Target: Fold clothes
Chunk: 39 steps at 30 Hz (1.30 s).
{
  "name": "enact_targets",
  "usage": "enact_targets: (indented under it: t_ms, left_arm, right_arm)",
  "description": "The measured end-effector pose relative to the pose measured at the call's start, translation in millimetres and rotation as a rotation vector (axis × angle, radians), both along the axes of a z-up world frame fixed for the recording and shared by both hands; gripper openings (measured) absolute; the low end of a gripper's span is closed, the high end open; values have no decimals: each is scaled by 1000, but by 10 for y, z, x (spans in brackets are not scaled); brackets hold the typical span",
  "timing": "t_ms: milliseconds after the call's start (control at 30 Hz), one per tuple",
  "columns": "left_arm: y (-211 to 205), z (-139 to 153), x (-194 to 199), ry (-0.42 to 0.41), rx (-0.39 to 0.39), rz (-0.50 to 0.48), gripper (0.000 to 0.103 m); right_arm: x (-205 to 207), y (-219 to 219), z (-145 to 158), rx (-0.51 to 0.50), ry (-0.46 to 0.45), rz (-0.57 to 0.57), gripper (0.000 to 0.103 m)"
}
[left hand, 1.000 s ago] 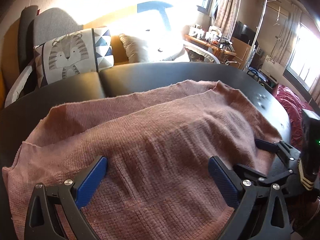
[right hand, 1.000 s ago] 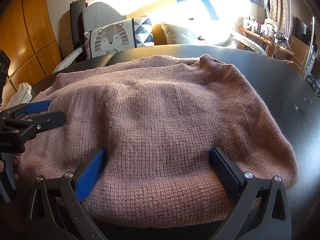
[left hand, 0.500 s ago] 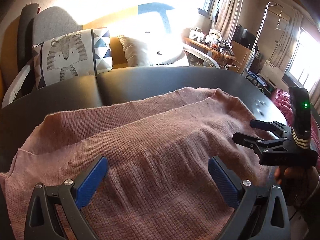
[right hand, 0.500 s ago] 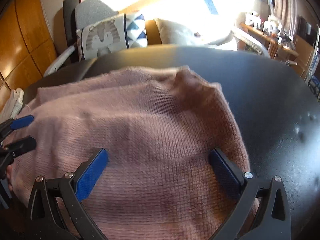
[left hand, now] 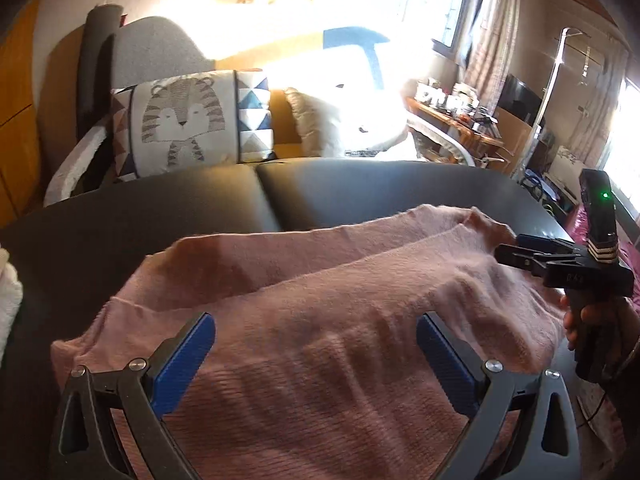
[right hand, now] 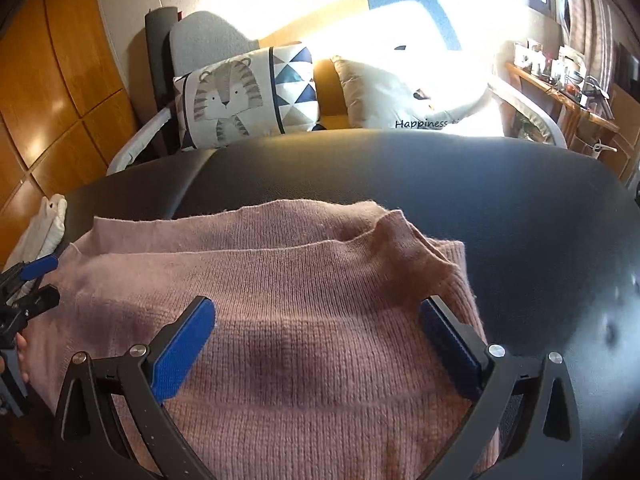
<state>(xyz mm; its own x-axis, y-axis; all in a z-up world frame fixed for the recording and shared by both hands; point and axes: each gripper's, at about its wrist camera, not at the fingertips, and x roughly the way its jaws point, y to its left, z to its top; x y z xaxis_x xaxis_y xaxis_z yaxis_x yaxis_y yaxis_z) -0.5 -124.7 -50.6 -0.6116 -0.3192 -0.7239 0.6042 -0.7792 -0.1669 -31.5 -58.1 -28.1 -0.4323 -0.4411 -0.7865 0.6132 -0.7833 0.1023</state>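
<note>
Left gripper (left hand: pixel 316 354): jaws stood wide apart, blue pads on either side of the knit below, holding nothing.
Right gripper (right hand: pixel 318 338): jaws likewise spread wide, empty, above the right part of the garment; in the left wrist view it showed at the sweater's right edge, held by a hand (left hand: pixel 588 322), fingertips close together there.
Pink knit sweater (right hand: pixel 304 280): lay on the black padded table (right hand: pixel 500 200), folded over itself so that two layered edges ran across its far side; its right edge lay well inside the table's right rim.
White cloth (right hand: pixel 48 220): lay at the table's left edge, just beside the sweater's far left corner.
Tiger cushion (right hand: pixel 244 96): upright behind the table, against a grey chair back (right hand: pixel 208 38).
White cushion (right hand: pixel 400 96): beside the tiger cushion, to its right, in strong sunlight.
</note>
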Motion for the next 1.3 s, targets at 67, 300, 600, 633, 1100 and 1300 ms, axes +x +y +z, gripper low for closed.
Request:
enact_targets:
  t_ms: [67, 300, 600, 633, 1100, 1300]
  left_arm:
    - [-196, -149, 119, -34, 46, 73, 103]
    - [-401, -426, 284, -38, 83, 106, 103]
    - [-267, -213, 284, -64, 37, 76, 103]
    - [-260, -193, 330, -58, 35, 86, 103]
    - [-502, -479, 649, -45, 59, 103, 103]
    - [-487, -176, 833, 16, 55, 102, 103]
  right_arm:
    - [-75, -10, -183, 40, -36, 7, 103]
    - [-60, 135, -332, 80, -13, 12, 103]
    - [84, -128, -57, 16, 22, -21, 103]
    - [124, -230, -23, 21, 34, 15, 103]
    - [44, -285, -293, 40, -9, 64, 103]
    - [118, -282, -302, 38, 21, 36, 103]
